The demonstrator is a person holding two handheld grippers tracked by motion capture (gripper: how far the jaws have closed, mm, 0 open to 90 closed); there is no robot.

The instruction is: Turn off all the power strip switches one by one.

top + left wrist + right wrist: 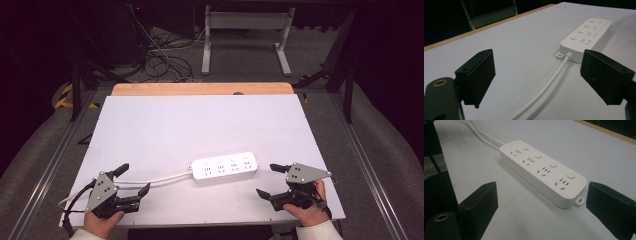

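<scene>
Two grippers flank power strip point(225, 168) lying flat mid-table point(200, 120) | left gripper point(131, 180) jaws wide, straddling cord point(155, 179), likely to pin it | right gripper point(271, 180) jaws wide, empty, lined up on strip's free end for a grasp

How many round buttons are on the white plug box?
4, in a row along one long edge of the white plastic power strip: nearest the cable, then, and nearest the far end.
</scene>
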